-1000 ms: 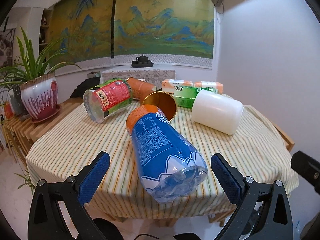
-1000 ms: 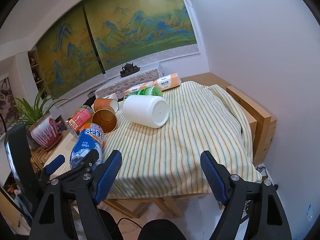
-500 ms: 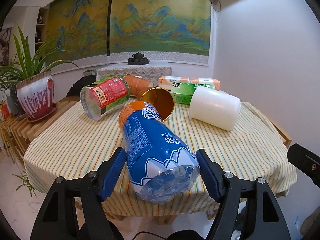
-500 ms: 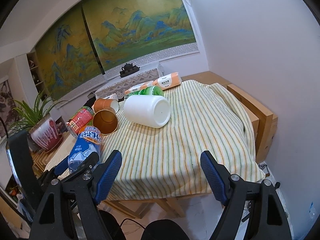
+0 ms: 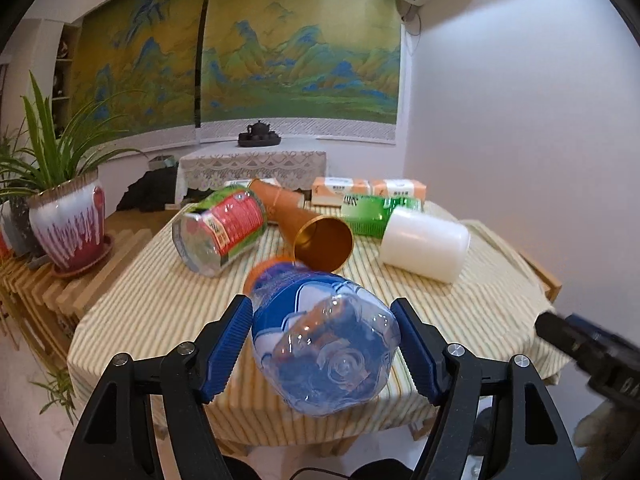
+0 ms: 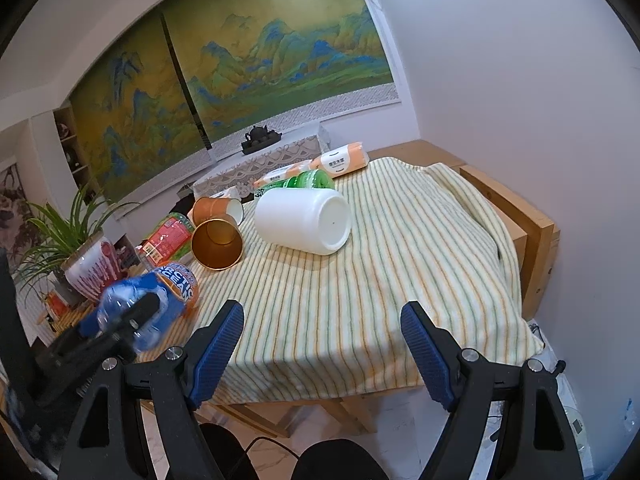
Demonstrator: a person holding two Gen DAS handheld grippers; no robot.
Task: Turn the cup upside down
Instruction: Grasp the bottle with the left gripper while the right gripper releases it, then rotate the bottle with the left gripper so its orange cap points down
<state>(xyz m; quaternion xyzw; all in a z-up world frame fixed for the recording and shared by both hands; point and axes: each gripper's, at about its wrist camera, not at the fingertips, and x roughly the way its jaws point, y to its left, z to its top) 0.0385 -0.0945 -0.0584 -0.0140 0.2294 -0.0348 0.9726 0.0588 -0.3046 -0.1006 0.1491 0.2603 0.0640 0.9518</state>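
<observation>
1. Blue pads of the left gripper are clamped on both sides of the blue bottle, close to its clear base, which faces the left wrist camera.
2. The bottle is blurred in both views; its orange-capped end points away towards the middle of the table. Whether it touches the cloth I cannot tell.
3. The right gripper hangs with its 2 pads wide apart and nothing between them, over the near edge of the table.
4. A gold cup lies on its side on the striped cloth, open mouth turned towards the cameras, just beyond the bottle's far end.
5. An orange paper cup lies on its side behind the gold cup, with its white inside showing in the right wrist view.
6. A white jar lies on its side to the right of the gold cup, its flat bottom facing the right wrist camera.
7. A bottle with a red and green label lies on its side to the left of the gold cup.
8. A green packet lies behind the white jar, with orange tissue packs at the far edge.
9. A potted plant stands on a wooden rack to the left of the table.
</observation>
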